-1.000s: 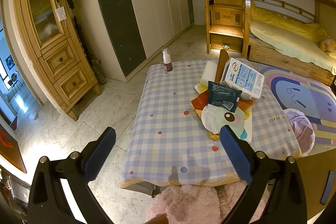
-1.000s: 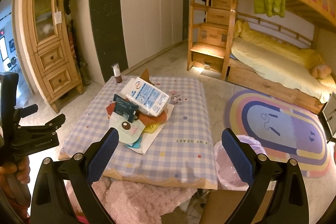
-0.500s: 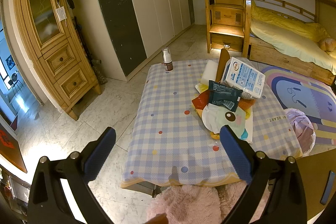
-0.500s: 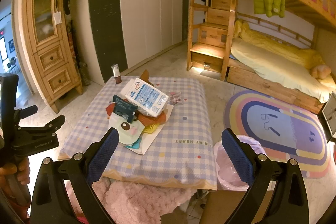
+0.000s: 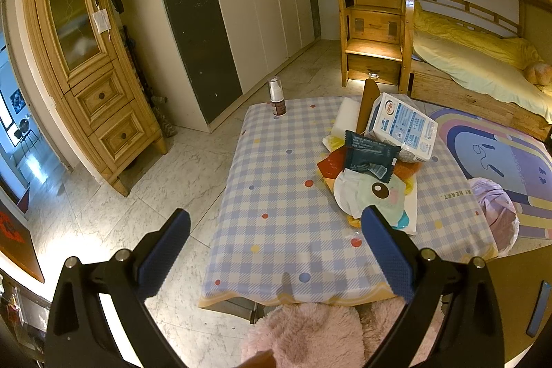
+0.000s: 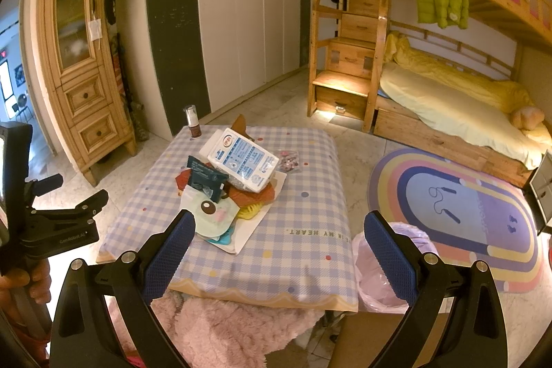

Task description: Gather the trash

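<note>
Left tool (image 5: 274,249) hangs spread wide above the near edge of the bench (image 5: 276,181), its blue pads holding nothing. Through the left wrist camera, a heap of trash (image 5: 374,168) lies on the checked cloth toward the bench's right half: a white and blue packet (image 5: 402,130) on top at the back, a dark wrapper (image 5: 371,154) leaning against it, and a pale round pouch with a cartoon eye (image 5: 371,195) nearest the tool, all on a white sheet. A small pump bottle (image 5: 277,99) stands upright, well apart from the heap, at the far left corner. A pink-lined bin (image 5: 495,212) sits on the floor just beside the bench's right edge. A fluffy pink cushion (image 5: 310,333) fills the floor below the tool (between it and the bench).

From the right wrist camera, the right tool (image 6: 277,257) is likewise spread wide and empty, hovering over the bench's near right corner. The trash heap (image 6: 227,185) lies ahead and to the left, near the left pad; a small clear packet (image 6: 289,159) rests apart from it, further back. The pink-lined bin (image 6: 379,268) shows partly behind the right pad, touching the bench's side. At the left edge, a hand (image 6: 26,278) grips the handle of the other black tool. A wooden bunk bed (image 6: 448,85) and a rainbow rug (image 6: 459,212) lie beyond.
</note>
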The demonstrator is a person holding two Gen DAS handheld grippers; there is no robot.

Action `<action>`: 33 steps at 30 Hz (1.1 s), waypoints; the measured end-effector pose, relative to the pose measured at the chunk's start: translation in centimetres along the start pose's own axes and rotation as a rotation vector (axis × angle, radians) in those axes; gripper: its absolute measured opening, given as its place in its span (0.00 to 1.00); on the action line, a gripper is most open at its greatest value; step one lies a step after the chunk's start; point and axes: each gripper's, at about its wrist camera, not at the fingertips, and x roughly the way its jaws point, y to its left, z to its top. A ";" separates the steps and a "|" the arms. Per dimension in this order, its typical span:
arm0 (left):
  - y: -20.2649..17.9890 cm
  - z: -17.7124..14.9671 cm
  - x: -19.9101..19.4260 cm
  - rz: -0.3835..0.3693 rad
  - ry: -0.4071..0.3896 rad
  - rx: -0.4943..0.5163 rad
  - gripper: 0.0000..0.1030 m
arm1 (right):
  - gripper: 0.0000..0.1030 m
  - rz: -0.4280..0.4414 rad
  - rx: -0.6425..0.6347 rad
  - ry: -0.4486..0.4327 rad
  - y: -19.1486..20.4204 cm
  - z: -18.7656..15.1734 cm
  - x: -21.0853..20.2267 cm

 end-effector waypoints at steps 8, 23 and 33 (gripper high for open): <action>0.1 0.0 0.0 0.000 -0.001 0.001 0.93 | 0.95 0.000 0.000 -0.001 0.0 -0.1 0.0; 0.5 0.0 0.1 0.010 0.008 -0.003 0.93 | 0.95 0.004 -0.003 0.013 0.3 0.0 0.7; 1.0 -0.7 3.5 0.032 0.023 -0.001 0.93 | 0.95 0.091 -0.036 0.027 0.6 0.0 7.1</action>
